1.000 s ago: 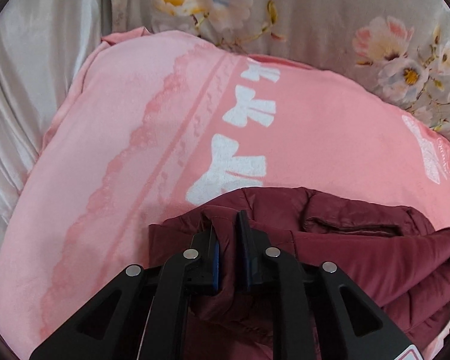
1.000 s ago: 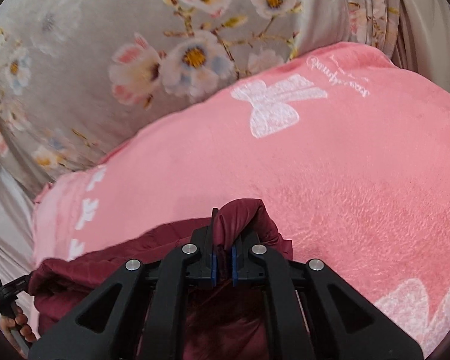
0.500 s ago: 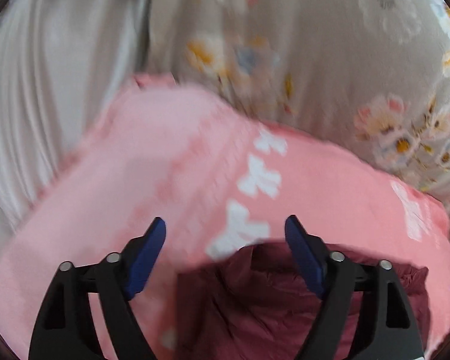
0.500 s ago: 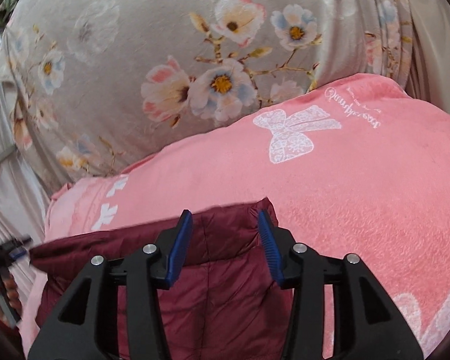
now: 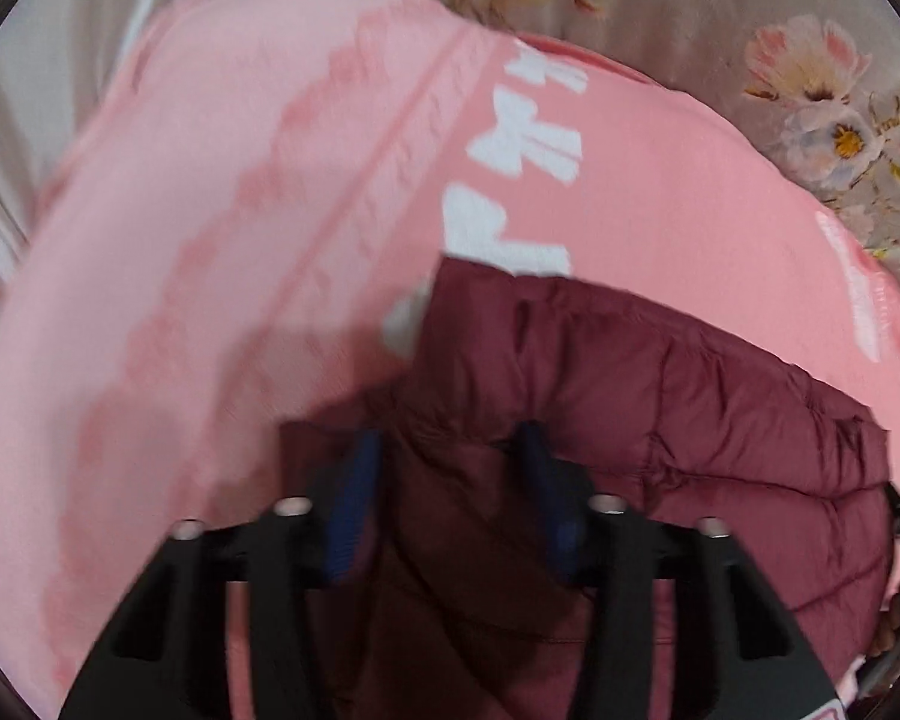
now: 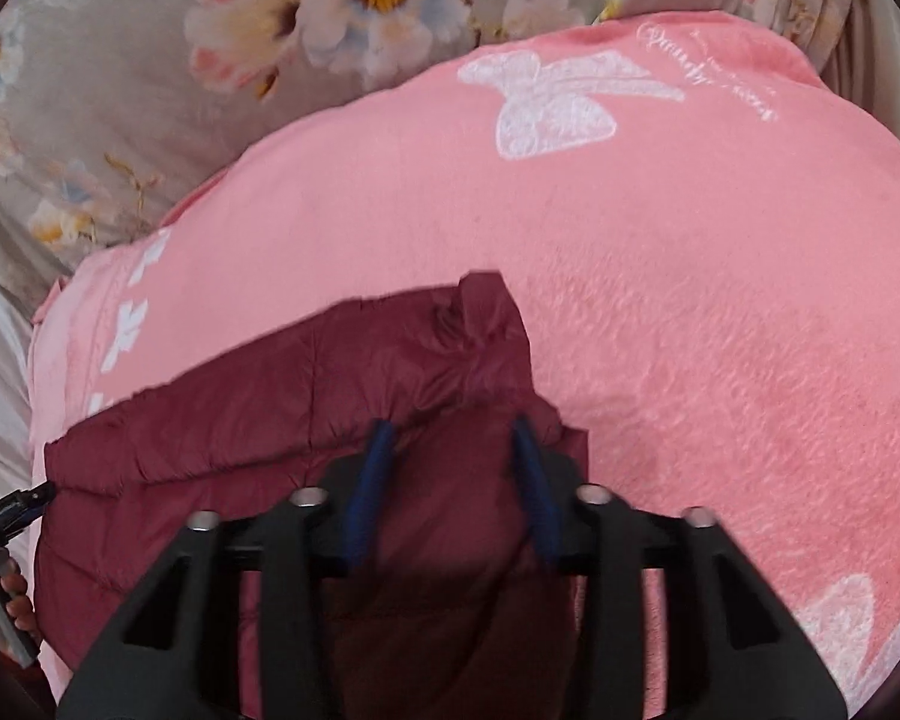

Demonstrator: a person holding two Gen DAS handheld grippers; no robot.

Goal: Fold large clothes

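A maroon quilted puffer jacket (image 5: 690, 420) lies folded on a pink blanket (image 5: 240, 240) with white bows. My left gripper (image 5: 450, 450) is open, its jaws straddling the jacket's left corner with fabric bulging between the blue pads without being pinched. In the right wrist view the jacket (image 6: 270, 408) spreads to the left, and my right gripper (image 6: 450, 438) is open over its right corner, jaws astride the fabric. The pink blanket (image 6: 690, 300) fills the rest of that view.
A grey floral bedsheet (image 6: 150, 90) lies beyond the blanket, also in the left wrist view (image 5: 840, 90). Pale satin cloth (image 5: 30, 60) hangs at the left. The other gripper and the hand holding it (image 6: 6, 570) show at the right wrist view's left edge.
Both grippers were shut on the jacket's corners a second ago, then opened and let go. Now both have lowered over the corners again, with the jaws narrower than half a second ago.
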